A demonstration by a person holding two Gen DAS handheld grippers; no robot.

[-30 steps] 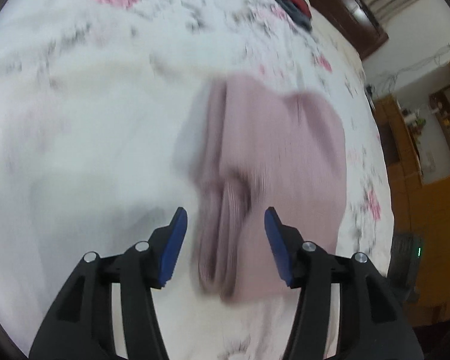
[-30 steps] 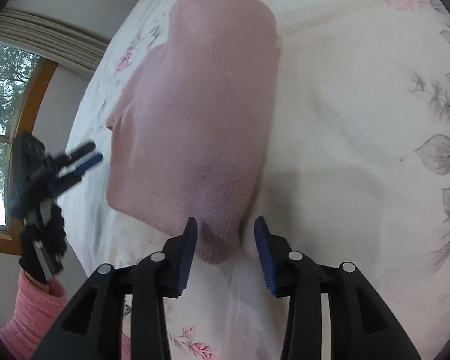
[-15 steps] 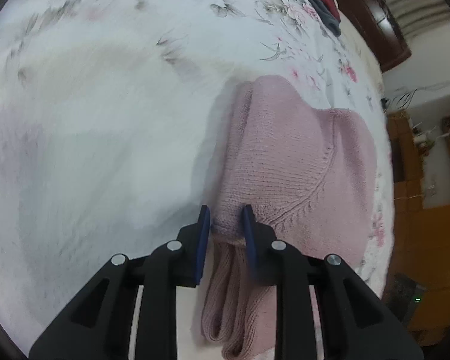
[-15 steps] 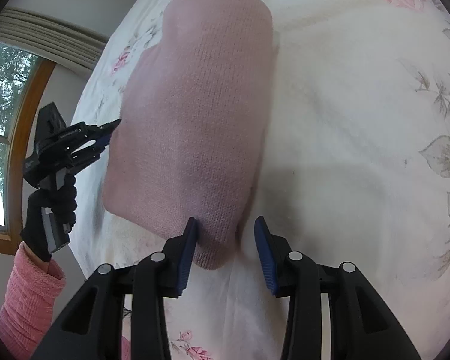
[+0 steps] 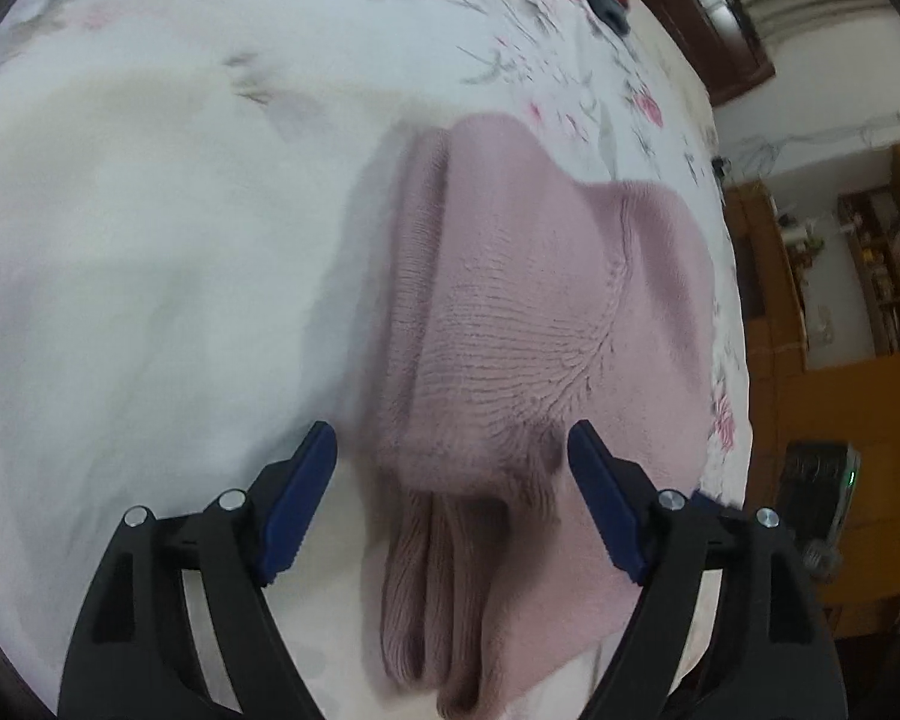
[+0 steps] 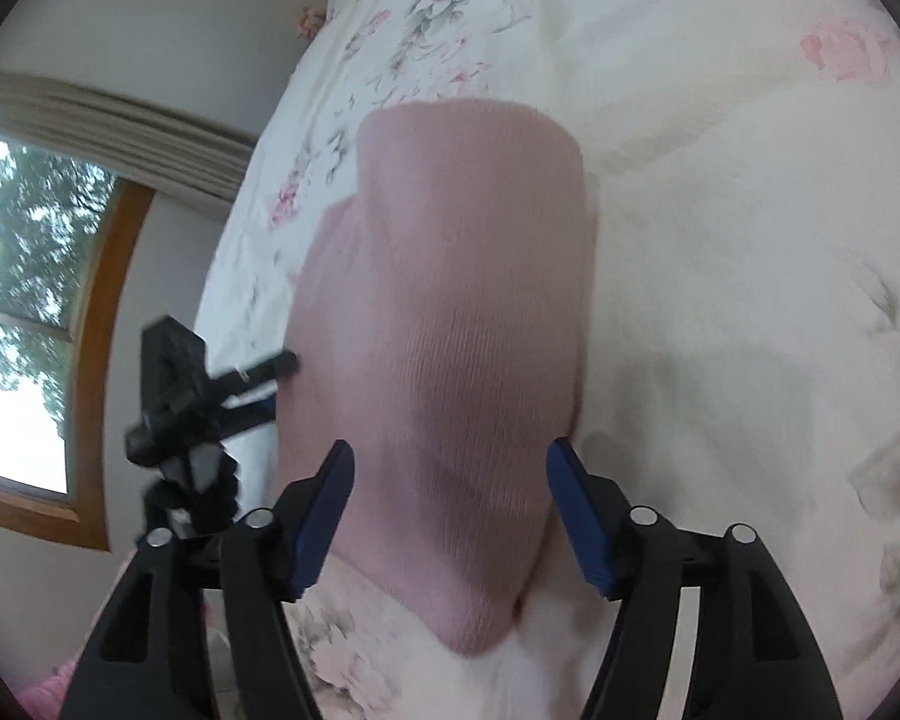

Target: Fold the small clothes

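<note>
Both my claws stand wide apart, gripping nothing: the left claw (image 5: 452, 498) over the ribbed sleeve end, the right claw (image 6: 450, 513) straddling the opposite end. The pink knit sweater (image 5: 528, 312) lies folded on the floral bed (image 5: 150, 240) near its edge. It looks soft, light and stretchy; I'd pinch the thick folded edges, not single layers.

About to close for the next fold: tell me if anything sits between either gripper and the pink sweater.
Nothing visible does. The left gripper and right gripper both stand open with the pink sweater directly between their fingers on the floral bedspread.
</note>
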